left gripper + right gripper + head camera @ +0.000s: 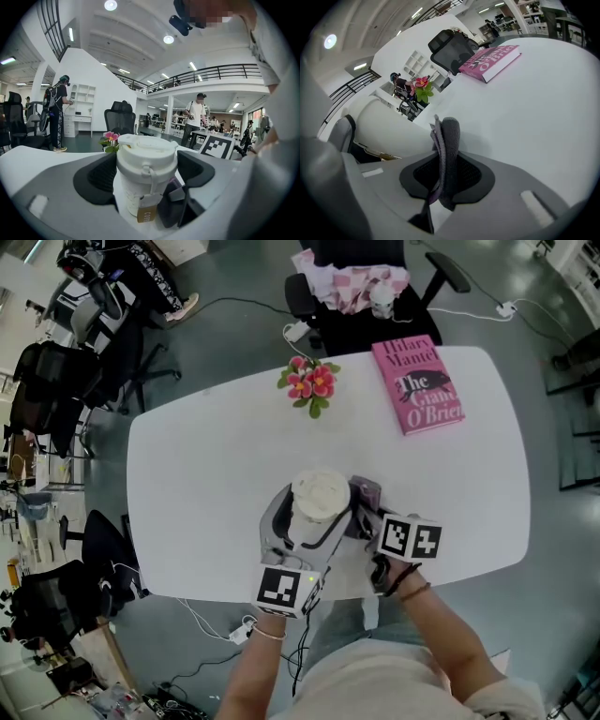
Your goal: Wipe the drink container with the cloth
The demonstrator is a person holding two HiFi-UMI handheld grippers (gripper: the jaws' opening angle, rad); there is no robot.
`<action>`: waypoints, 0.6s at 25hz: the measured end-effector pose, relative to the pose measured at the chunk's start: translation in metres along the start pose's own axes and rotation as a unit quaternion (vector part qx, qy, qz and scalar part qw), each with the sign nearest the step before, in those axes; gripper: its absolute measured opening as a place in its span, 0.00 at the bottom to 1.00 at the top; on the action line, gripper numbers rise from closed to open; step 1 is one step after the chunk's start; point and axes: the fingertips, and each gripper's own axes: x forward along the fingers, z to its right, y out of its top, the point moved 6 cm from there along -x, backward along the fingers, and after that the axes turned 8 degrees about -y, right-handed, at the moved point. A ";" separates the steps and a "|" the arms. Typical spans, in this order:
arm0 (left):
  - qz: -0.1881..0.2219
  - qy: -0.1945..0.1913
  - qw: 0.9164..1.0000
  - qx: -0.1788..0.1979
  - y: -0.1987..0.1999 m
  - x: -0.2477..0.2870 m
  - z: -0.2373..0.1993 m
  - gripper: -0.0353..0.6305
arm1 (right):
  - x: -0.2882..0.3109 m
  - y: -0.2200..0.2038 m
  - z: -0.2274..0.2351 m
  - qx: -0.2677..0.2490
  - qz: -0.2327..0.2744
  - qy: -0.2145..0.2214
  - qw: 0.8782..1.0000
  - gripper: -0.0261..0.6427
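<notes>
Drink container (pixel 145 164): left gripper (pixel 148 180) jaws wide, clamping it upright; right gripper (pixel 446 180) jaws pinch cloth (pixel 447 136). I'd press cloth flat, stroke firmly.

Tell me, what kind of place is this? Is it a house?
Probably a big open office or lab, not a house. Office chairs stand around, a railed balcony runs overhead, and people stand about further back.
</notes>
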 end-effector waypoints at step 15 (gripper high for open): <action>0.005 -0.009 1.000 0.008 -0.007 -0.001 -0.002 0.66 | -0.083 0.061 -0.028 -0.195 -0.021 0.093 0.976 0.14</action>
